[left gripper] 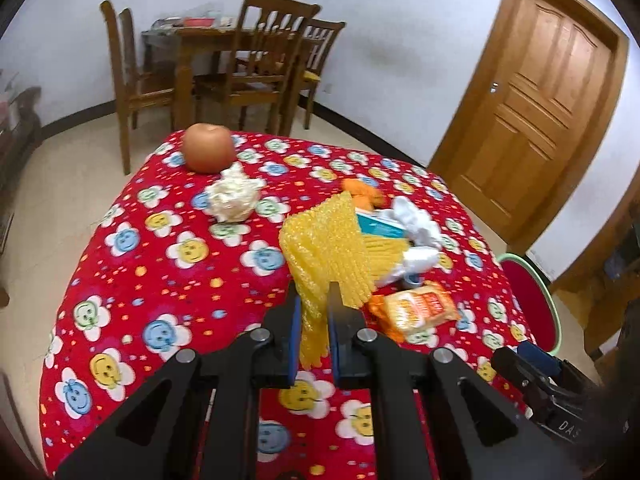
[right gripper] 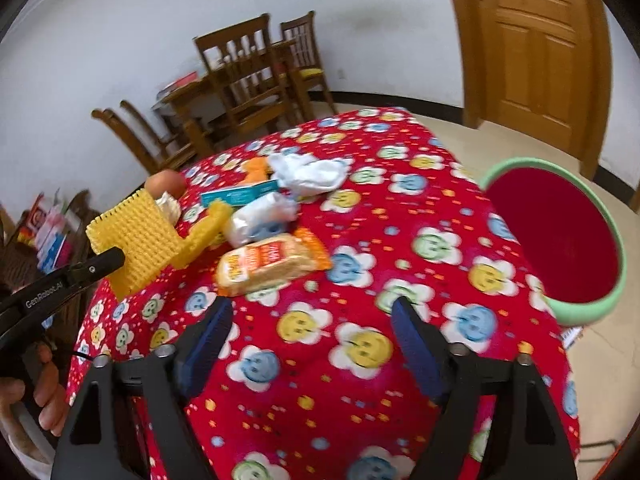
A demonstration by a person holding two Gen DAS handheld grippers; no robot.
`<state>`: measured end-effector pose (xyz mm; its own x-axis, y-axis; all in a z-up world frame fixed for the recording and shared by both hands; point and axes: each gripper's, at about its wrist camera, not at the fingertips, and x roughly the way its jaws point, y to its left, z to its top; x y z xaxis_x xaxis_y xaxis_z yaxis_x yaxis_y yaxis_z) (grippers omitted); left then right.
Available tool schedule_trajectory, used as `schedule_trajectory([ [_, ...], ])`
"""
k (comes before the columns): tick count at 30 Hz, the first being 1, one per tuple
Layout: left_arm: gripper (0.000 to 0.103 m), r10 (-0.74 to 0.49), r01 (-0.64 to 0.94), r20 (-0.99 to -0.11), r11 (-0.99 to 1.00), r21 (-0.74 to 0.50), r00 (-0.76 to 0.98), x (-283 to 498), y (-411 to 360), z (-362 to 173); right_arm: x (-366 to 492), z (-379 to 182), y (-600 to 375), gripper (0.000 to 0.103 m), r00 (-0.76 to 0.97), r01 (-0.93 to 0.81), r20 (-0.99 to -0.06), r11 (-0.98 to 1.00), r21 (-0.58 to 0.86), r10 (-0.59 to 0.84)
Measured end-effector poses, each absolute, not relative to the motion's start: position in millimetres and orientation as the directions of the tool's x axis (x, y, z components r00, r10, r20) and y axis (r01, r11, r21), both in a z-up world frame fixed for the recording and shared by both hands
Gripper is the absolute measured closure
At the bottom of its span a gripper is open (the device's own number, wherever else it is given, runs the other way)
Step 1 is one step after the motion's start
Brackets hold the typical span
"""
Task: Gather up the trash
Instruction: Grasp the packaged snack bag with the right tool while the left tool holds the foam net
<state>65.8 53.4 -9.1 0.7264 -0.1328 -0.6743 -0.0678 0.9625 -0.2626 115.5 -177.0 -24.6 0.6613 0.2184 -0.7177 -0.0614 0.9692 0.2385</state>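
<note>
Red flowered table (right gripper: 400,280); beside it, red bin (right gripper: 560,240) shows nothing inside.

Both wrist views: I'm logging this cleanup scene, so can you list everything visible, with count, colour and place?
foam net: 1, yellow, lifted off the table in the left claw
second foam net: 1, yellow, on the table
snack packet: 1, orange, table middle
teal box: 1, teal, among the trash
white wrappers: about 2, white, by the box
orange scrap: 1, orange, far side of the pile
crumpled tissue: 1, white, beside the apple
apple: 1, red-orange, far table edge
tablecloth: 1, red with smiley flowers
bin: 1, red inside with green rim, right of the table
chairs: about 4, brown, background
door: 1, wooden
left claw: shut on net
right claw: open, empty
</note>
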Motion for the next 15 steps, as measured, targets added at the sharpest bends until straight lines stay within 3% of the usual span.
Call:
schedule_trajectory([
  [9,0.093,-0.119,-0.115,-0.678,0.95,-0.291,0.726,64.3,76.3,-17.0,150.5,-45.6,-139.5,0.018,0.602,-0.132,-0.76,0.969,0.209,0.246],
  [10,0.093,-0.117,-0.12,-0.678,0.949,-0.291,0.726,64.4,78.2,-18.0,154.9,-49.2,-135.7,0.014,0.592,-0.141,-0.769,0.97,0.199,0.244],
  [11,0.093,-0.114,-0.123,-0.679,0.949,-0.292,0.725,65.0,78.4,-19.0,158.0,-51.7,-133.1,0.003,0.586,-0.144,-0.774,0.971,0.19,0.238],
  [15,0.093,-0.114,-0.134,-0.685,0.945,-0.297,0.719,67.6,82.0,-23.7,170.3,-61.4,-124.9,0.0,0.547,-0.154,-0.802,0.97,0.187,0.241],
])
